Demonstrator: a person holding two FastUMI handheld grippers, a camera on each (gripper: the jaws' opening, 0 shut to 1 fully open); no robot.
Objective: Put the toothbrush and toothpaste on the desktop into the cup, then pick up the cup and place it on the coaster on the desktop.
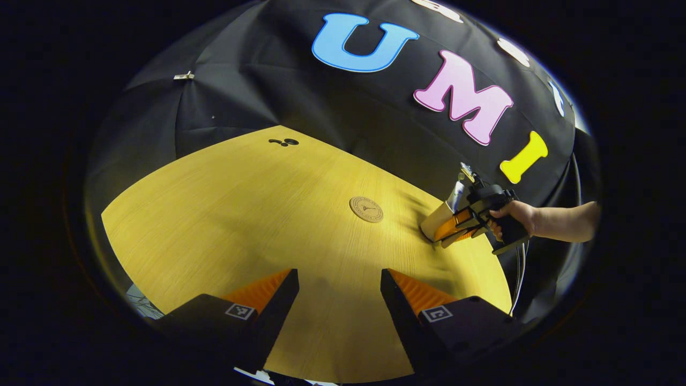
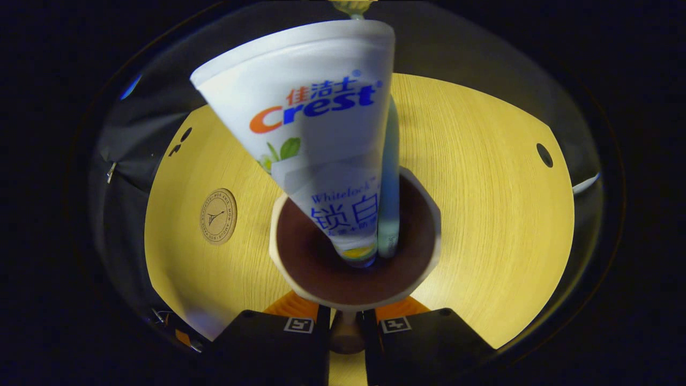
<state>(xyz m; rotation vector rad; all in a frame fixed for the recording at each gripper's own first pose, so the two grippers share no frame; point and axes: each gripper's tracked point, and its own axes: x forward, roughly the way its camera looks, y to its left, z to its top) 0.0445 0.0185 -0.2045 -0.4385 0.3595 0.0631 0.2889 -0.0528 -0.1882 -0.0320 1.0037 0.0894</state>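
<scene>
Cup (image 1: 437,221) sits at the right of the left gripper view, on the yellow worktop (image 1: 241,214). It leans a bit. The right gripper (image 1: 455,228) has hold of it, and a hand (image 1: 514,214) holds that gripper. Something pale sticks up out of the cup, but it is too small to tell what. The coaster (image 1: 366,209) lies flat near the middle of the picture, just to the left of the cup and a little apart from it. At the bottom, the left gripper (image 1: 339,292) has its fingers (image 1: 268,292) spread wide with nothing between them. It is farther from the cup than the right one.

In the right gripper view, the cup (image 2: 353,297) is in the middle, seen from above, with its dark inside showing. The toothpaste (image 2: 316,134) stands in it, its wide end up toward the top of the picture. The toothbrush (image 2: 390,177) stands just beside it, on its right, also in the cup. At the bottom, the right gripper (image 2: 345,321) has its fingers (image 2: 300,316) almost closed on the cup's near rim, pinching it. The coaster (image 2: 218,216) is at the left of the picture, to the left of the cup and apart from it.

I think the filling is done. The cup now has to go left, over to the coaster, and the right gripper is the one to carry it.
</scene>
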